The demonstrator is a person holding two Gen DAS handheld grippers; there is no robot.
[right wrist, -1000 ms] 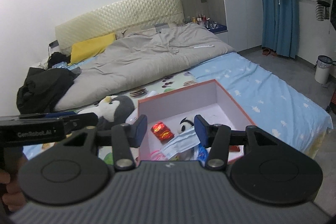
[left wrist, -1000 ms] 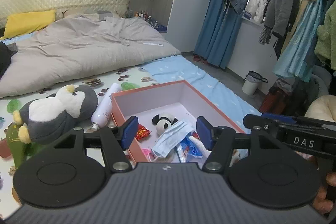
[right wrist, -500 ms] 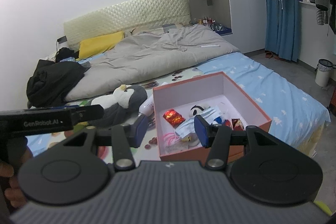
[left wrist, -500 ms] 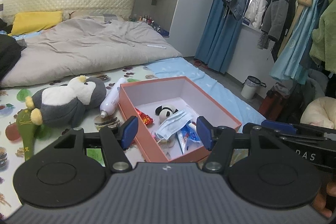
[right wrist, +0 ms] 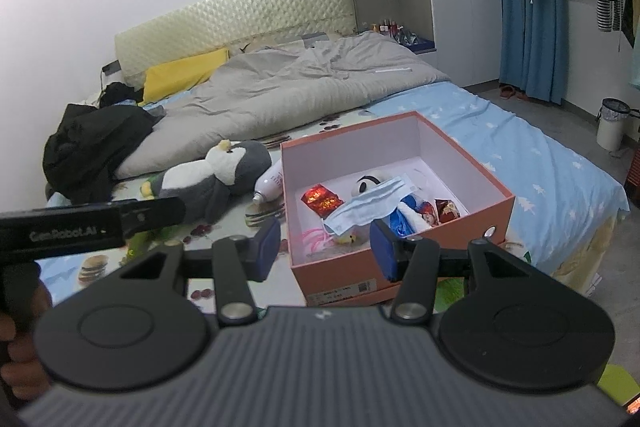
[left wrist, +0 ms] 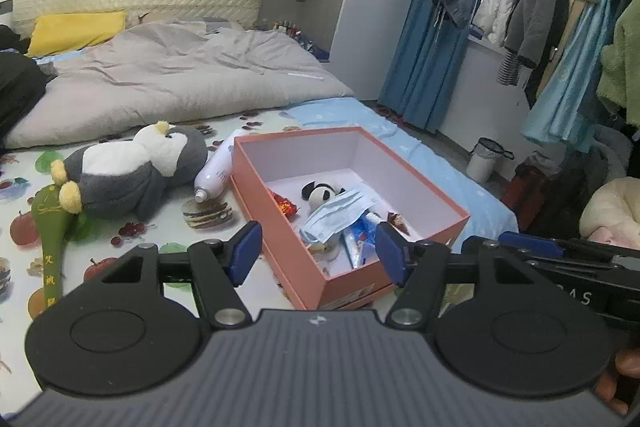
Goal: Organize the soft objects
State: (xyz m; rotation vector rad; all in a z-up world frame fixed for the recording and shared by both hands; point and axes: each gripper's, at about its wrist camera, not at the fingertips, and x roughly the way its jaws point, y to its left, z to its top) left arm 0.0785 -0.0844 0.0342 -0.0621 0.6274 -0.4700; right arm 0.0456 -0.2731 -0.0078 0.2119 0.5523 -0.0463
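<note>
My left gripper [left wrist: 318, 251] hangs above the near end of the pink box [left wrist: 420, 183], its 2 blue-padded fingers [left wrist: 244, 251] spread wide with nothing between them. My right gripper [right wrist: 324, 247] is the same: released, empty, held above the near wall of the same box [right wrist: 472, 163]. Both are clear of the bed and touch nothing.

The box sits open on the fruit-print sheet [left wrist: 120, 255], and beyond it the bed turns to a blue star-print sheet [right wrist: 532, 151]. Inside the box lies a light blue face mask [left wrist: 340, 213], draped partly over a small panda toy [left wrist: 320, 193]. A red foil packet [right wrist: 322, 199] rests toward the left side of the box floor, and a white and blue tube [left wrist: 354, 245] pokes out from under the mask near the front wall. A second small red wrapper [right wrist: 448, 207] lies near the right wall.

Outside the box, a penguin plush [left wrist: 128, 171] lies on its side to the left, on the fruit-print sheet. A white bottle [left wrist: 218, 169] lies between the penguin and the box, just beside the box's left wall. A green paddle-shaped thing [left wrist: 52, 239] with yellow writing lies by the penguin's feet, touching them.

Farther back, a grey duvet [left wrist: 180, 79] covers the bed, with a yellow pillow [left wrist: 76, 31] against the headboard and a black garment [right wrist: 96, 147] heaped at the left edge.
</note>
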